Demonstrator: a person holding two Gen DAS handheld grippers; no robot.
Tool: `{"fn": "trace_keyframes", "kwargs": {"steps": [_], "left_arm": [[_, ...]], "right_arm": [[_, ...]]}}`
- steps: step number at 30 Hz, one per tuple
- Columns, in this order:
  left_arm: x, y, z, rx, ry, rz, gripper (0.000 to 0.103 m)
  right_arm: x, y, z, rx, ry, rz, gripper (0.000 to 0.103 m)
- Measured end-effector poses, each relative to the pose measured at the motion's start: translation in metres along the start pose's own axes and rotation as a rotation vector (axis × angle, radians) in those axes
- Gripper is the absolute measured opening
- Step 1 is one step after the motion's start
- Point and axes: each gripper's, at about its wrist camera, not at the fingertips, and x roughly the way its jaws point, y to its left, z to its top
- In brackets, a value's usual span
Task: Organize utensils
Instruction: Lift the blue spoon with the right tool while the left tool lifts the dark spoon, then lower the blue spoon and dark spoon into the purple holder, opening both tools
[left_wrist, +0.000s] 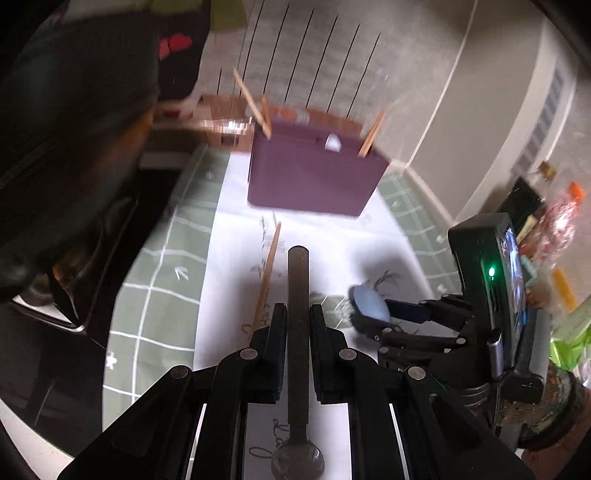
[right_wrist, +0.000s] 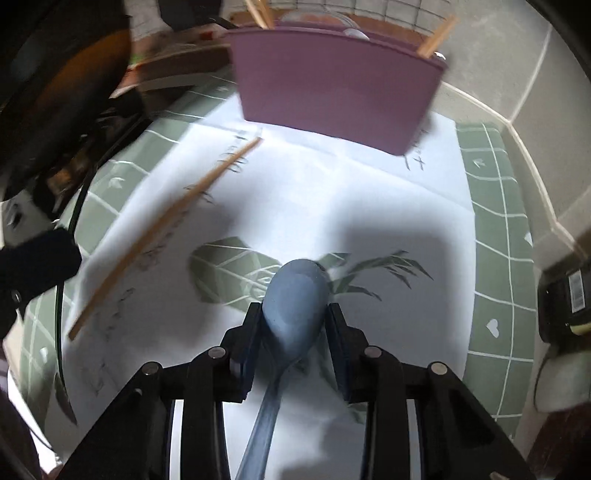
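The left tongs are closed down tight on a dark metal spoon, gripping its flat handle about midway, with the bowl hanging back toward the camera at 6 o'clock and the handle end pointing on to 12. It looks stiff and a little weighty; smooth metal may pivot in a grip this narrow, so holding near the balance point seems wise.

The right tongs stand partly open around the bowl of a blue spoon, the pads against its sides as far as I can judge, the handle trailing back to 6 o'clock. That one looks like light plastic or ceramic, rounded and slick, so the curved bowl could squirt out; the neck would be a surer hold.

On the table, a purple utensil holder stands at 12 o'clock with wooden chopsticks already poking out. One loose chopstick lies on the white paper at 10 o'clock, thin, light and prone to rolling.
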Motion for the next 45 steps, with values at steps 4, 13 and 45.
{"fn": "trace_keyframes", "kwargs": {"steps": [4,13,45], "left_arm": [[-0.028,-0.006,0.007,0.018,-0.079,-0.014,0.012],[-0.058,-0.020,0.029,0.039,-0.191,-0.028,0.012],[0.038,-0.059,0.261,0.065,-0.604,0.105,0.012]], "right_arm": [[-0.029,0.001,-0.004,-0.051,-0.102,0.004,0.031],[-0.082,-0.008,0.006,-0.050,-0.259,0.004,0.030],[-0.154,-0.074,0.196,-0.074,-0.601,-0.251,0.025]]}}
